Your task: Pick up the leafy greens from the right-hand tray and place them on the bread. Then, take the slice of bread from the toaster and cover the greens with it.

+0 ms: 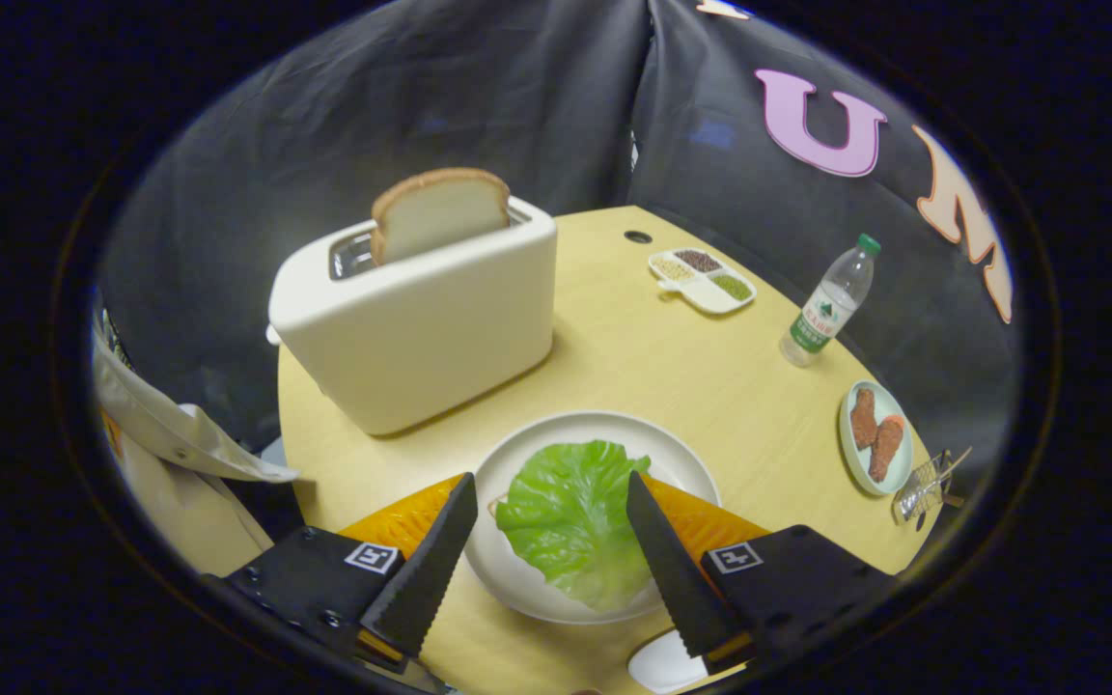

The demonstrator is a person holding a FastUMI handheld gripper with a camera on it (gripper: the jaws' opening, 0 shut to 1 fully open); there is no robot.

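Gripper [551, 492] open, fingers spread wide and holding nothing, poised above the near plate [527, 591]. Leaf [568, 516] lying between the fingers, spread over the middle of that plate, apart from both of them. A thin tan edge peeking out at the leaf's left side, likely the bread underneath, though too little shown to be sure. Greens step judged done; toaster slice still to fetch.

Risks from here:
- Could nudge the toaster [416, 328] back or tip it if the approach comes in low against its near wall; tall body, standing just beyond the plate to the far left.
- Slice [440, 214] standing upright in the slot, only its upper half out. Pinching too near the crust top could tear it or let it slip; squeezing hard would likely crush soft crumb.
- Might drag the leaf off centre on the way back if the slice is lowered at a slant or slid across.
- Leaf wider than a slice, so overhang likely; cover could sit rocking.

Containers, going outward:
- Near plate: the leaf, probably bread below.
- Orange tray [710, 521] under the plate, its corners out either side.
- Toaster: one slice, second slot apparently empty.
- Small plate [867, 475] at right: two brown pieces.
- Divided dish [706, 293] far off: grains or seeds in three compartments.
- Bottle [828, 304] right of it, capped, upright.
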